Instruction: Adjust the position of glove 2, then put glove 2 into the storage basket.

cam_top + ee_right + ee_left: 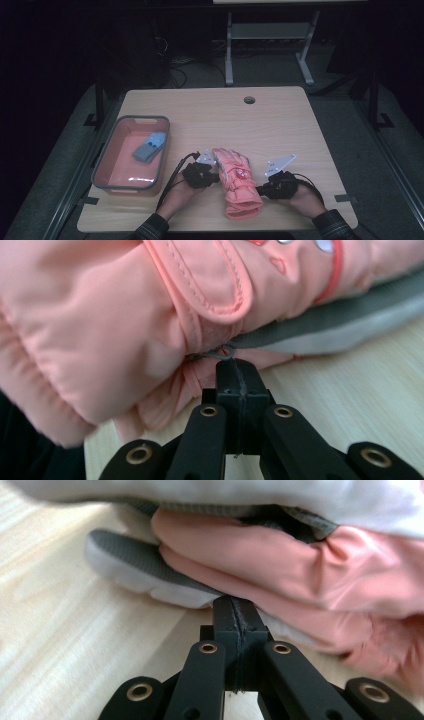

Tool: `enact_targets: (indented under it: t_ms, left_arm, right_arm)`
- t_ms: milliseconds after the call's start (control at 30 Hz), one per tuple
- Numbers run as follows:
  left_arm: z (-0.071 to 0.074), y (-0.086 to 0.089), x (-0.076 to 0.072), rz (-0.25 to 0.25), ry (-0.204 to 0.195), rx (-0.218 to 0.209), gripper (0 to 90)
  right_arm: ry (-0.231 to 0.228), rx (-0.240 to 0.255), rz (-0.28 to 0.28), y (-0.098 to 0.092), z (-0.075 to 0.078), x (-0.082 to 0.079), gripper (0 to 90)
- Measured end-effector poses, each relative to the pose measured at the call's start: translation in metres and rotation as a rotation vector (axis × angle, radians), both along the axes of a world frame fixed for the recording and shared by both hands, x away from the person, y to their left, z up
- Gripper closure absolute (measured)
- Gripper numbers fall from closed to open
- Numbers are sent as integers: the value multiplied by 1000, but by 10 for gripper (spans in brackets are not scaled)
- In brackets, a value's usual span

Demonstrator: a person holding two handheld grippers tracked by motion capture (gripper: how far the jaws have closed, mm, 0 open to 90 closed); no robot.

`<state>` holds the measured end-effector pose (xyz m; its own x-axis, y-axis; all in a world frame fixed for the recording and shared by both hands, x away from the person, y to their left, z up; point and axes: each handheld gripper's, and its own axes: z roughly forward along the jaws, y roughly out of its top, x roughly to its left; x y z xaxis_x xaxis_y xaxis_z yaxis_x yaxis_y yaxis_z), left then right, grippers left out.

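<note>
While both pairs of jaws are pressed fully together, each tip meets the pink glove: the left gripper touches its left edge under the grey palm side, the right gripper its right edge by the cuff strap; whether fabric is pinched, I cannot tell. The glove lies on the table near the front, right of the pink tray, which holds a blue item.

High view looks down over the light wooden table; both gripper views sit low, close against the padded salmon-pink ski glove from opposite sides
</note>
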<state>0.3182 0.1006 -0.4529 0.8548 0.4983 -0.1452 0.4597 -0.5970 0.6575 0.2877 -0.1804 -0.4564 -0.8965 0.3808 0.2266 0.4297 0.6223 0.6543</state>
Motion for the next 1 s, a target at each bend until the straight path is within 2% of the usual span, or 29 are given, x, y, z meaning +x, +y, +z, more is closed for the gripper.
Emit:
enact_targets:
  t_ms: [100,133,167,233,267,333,400,467,700,833,867,1000]
  left_arm:
    - [-1,0,5,-2,4,-2,895]
    - [-1,0,7,6,5,-18,896]
    - [-1,1,9,-12,-1,-3,895]
    - [-1,2,11,-16,0,-5,895]
    - [-2,1,12,-4,4,-22,895]
    - [-2,1,14,-13,6,-24,895]
    - [-3,-1,15,-5,13,-43,896]
    - [-2,-2,16,-18,12,-36,896]
    - [-2,-7,15,-15,7,-45,895]
    - [4,1,17,-16,-3,-33,874]
    - [5,2,17,-1,-4,-49,864]
    - [12,10,17,22,6,-58,790]
  right_arm:
    - [15,4,17,6,-1,-1,898]
    - [10,1,23,8,-1,-1,898]
    - [18,4,31,11,-1,-2,898]
    - [14,3,46,15,-1,-3,898]
    - [17,8,48,17,-1,-4,898]
    - [18,10,59,20,-1,-5,898]
    - [19,16,69,22,-2,-6,898]
    - [15,16,81,24,-2,-7,898]
    - [6,15,89,25,-1,-9,898]
    - [0,30,54,18,6,-9,898]
    - [-9,36,41,14,9,-8,898]
    - [-34,69,-11,3,21,-6,898]
